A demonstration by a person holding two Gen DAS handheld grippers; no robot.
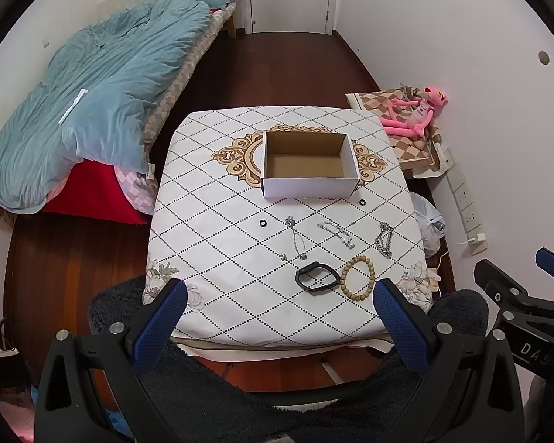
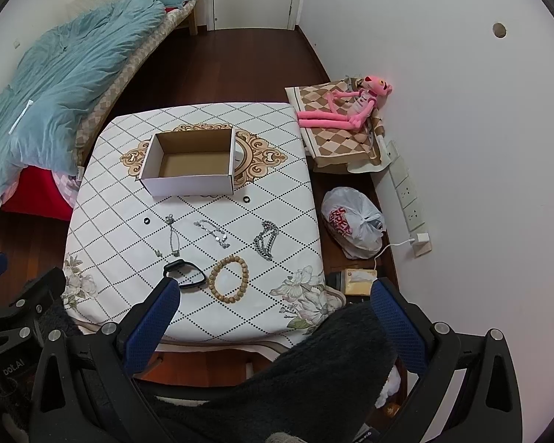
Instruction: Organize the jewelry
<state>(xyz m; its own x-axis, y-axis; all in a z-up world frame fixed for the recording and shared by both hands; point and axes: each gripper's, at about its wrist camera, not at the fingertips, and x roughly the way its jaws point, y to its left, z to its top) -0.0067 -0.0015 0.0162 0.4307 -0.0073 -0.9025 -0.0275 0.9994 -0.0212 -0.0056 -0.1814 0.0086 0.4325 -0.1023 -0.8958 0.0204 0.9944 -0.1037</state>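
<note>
An empty white cardboard box (image 1: 308, 184) (image 2: 188, 184) stands open-topped at the middle of the table (image 1: 210, 258) (image 2: 103, 229). In front of it lie two small black rings (image 1: 263, 222) (image 1: 362, 203), three silver chains (image 1: 296, 238) (image 1: 337, 234) (image 1: 385, 240), a black wristband (image 1: 317, 276) (image 2: 184, 274) and a wooden bead bracelet (image 1: 357, 277) (image 2: 229, 278). My left gripper (image 1: 280, 295) is open, held back over the table's near edge. My right gripper (image 2: 275, 295) is open too, above the near right corner. Neither holds or touches anything.
A bed with a blue quilt (image 1: 92, 103) sits to the left. A pink plush toy (image 2: 347, 110) lies on a checked cloth at the right, beside a white plastic bag (image 2: 354, 223) and a wall power strip (image 2: 410, 199). Dark fuzzy fabric (image 2: 314, 380) fills the foreground.
</note>
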